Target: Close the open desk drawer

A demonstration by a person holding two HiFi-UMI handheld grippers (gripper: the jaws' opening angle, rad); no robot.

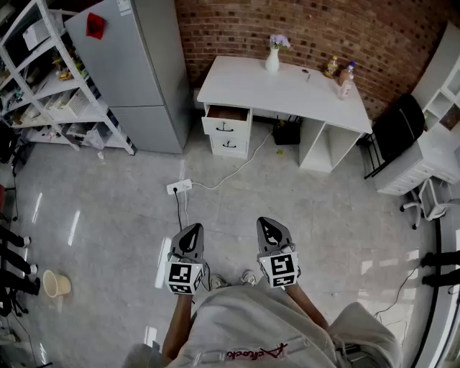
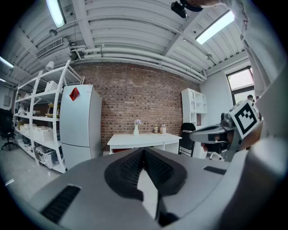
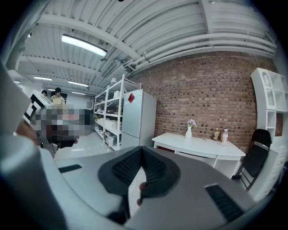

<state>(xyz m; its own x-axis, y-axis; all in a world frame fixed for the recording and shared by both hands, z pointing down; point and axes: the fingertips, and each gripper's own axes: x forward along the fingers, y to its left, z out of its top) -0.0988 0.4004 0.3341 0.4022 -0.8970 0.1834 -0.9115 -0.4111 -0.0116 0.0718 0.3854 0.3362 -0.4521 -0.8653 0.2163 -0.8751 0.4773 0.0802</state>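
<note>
Brick wall (image 1: pixel 237 18) behind desk (image 1: pixel 244 83), top drawer (image 1: pixel 226 122) open

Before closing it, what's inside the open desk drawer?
The drawer shows a reddish-brown interior, with nothing distinct inside. Its rear part is hidden under the desk top.

No word or number reads cleanly. Fridge (image 1: pixel 136 72) as landmark: the red diamond sticker (image 1: pixel 95 24) on its upper door is too small to show any character. The white label (image 1: pixel 123 6) at its top edge has illegible print. Right of the fridge, on the desk (image 1: pixel 244 83), two bottles (image 1: pixel 346 83) carry labels, unreadable. Well in front of the fridge there is red cursive lettering (image 1: pixel 255 353) on the person's light clothing at the waist — can't be spelled out. A black-and-white square marker (image 1: pixel 185 275) sits on the cube of the left gripper (image 1: pixel 194 228), a second marker (image 1: pixel 280 265) on the right gripper (image 1: pixel 266 223) — coded patterns, no letters.
</note>
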